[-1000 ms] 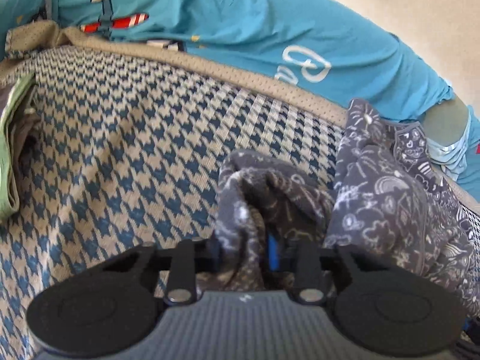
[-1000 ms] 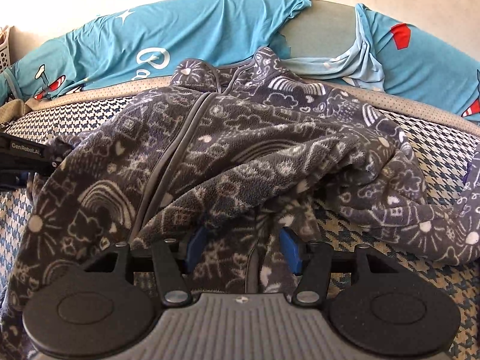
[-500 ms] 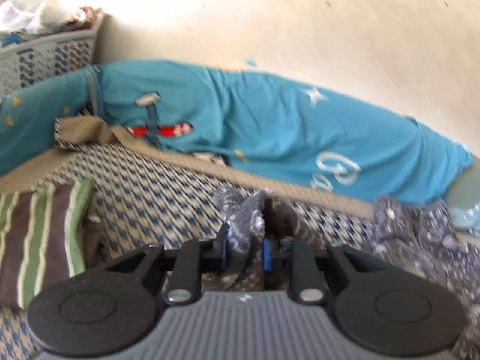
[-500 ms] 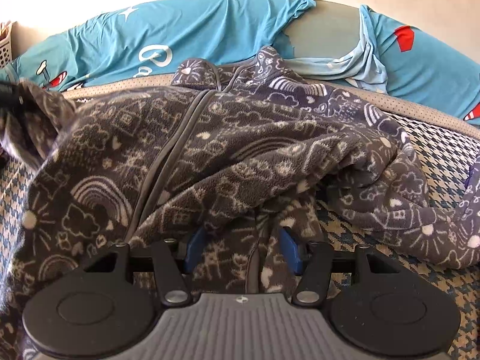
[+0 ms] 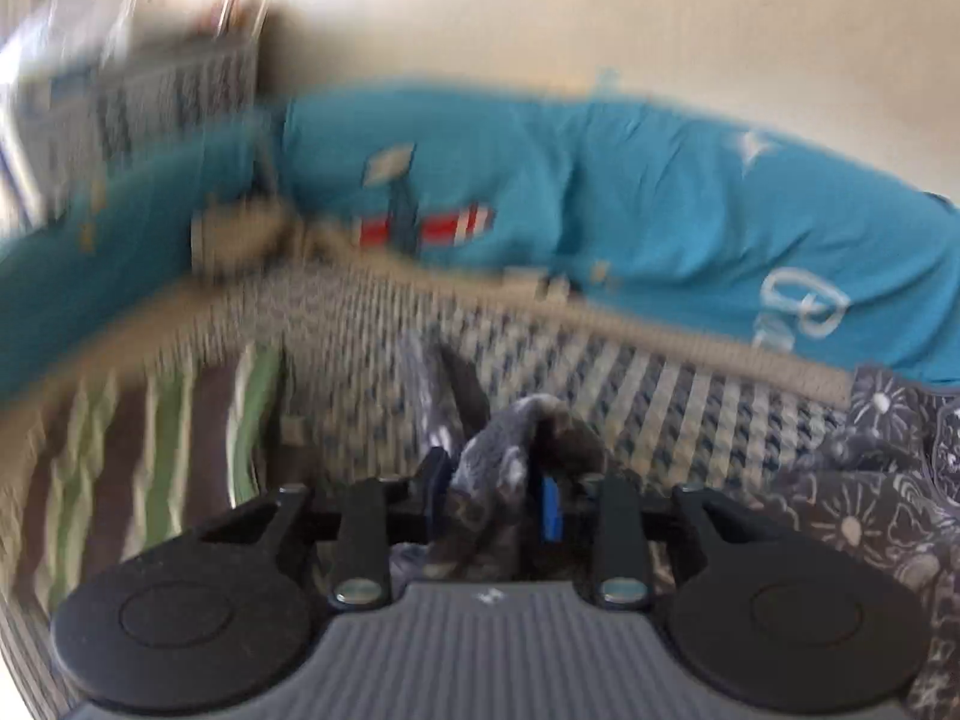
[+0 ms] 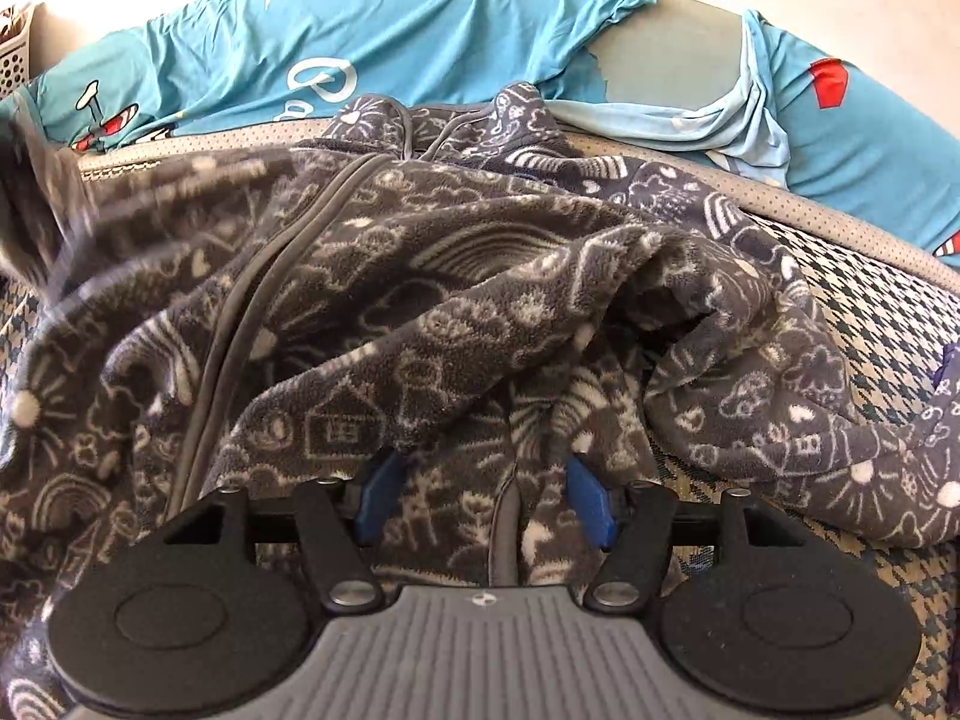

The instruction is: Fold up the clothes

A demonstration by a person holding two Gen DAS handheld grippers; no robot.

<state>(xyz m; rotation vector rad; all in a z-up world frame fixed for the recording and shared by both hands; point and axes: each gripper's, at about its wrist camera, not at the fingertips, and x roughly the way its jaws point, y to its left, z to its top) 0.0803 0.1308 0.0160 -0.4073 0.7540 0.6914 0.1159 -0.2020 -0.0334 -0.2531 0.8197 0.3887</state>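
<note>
Your fleece jacket (image 6: 420, 276) lies spread on the mattress (image 6: 888, 324), which is your landmark. Behind the mattress, a printed sheet (image 6: 372, 30) runs along the wall. At the mattress's left end lies a striped cloth (image 5: 138, 450), with a laundry basket (image 5: 150, 96) behind it.

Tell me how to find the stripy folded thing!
Start at the checked bed cover below the blue bedding. At its left end lies the folded cloth. Only it has green, cream and brown stripes; the fleece is grey with doodles.

A plain cream wall (image 5: 600, 18) rises behind a houndstooth-covered bed (image 6: 888, 324) in bright daylight.
</note>
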